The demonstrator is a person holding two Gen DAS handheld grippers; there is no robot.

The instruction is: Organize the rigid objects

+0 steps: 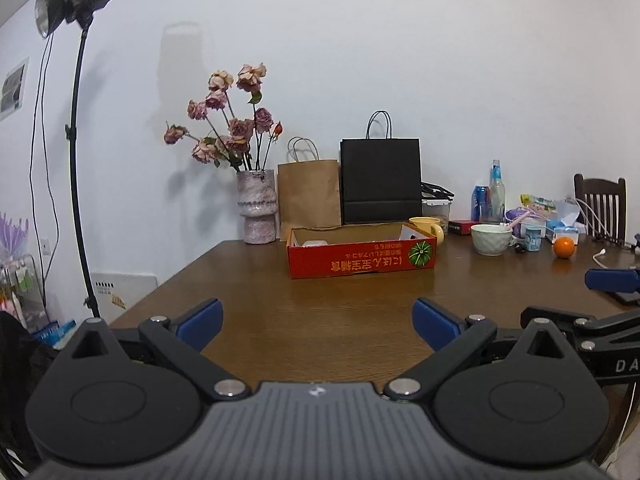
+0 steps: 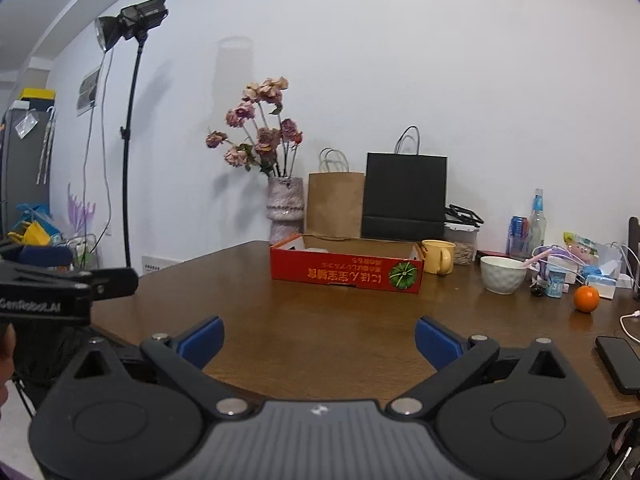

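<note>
Rigid objects crowd the far right of the counter [image 1: 320, 320]: a white bowl [image 1: 491, 239], a yellow mug [image 1: 428, 227], an orange [image 1: 564, 247] and bottles [image 1: 497, 192]. A red cardboard box [image 1: 360, 254] sits far centre. The left tool [image 1: 318, 322] and right tool [image 2: 319, 340] both gape wide over the near edge, holding nothing.

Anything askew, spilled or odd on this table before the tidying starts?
Nothing spilled. The red box sits with its print upside down, the roses in the vase are wilted, and an orange lies loose.
</note>
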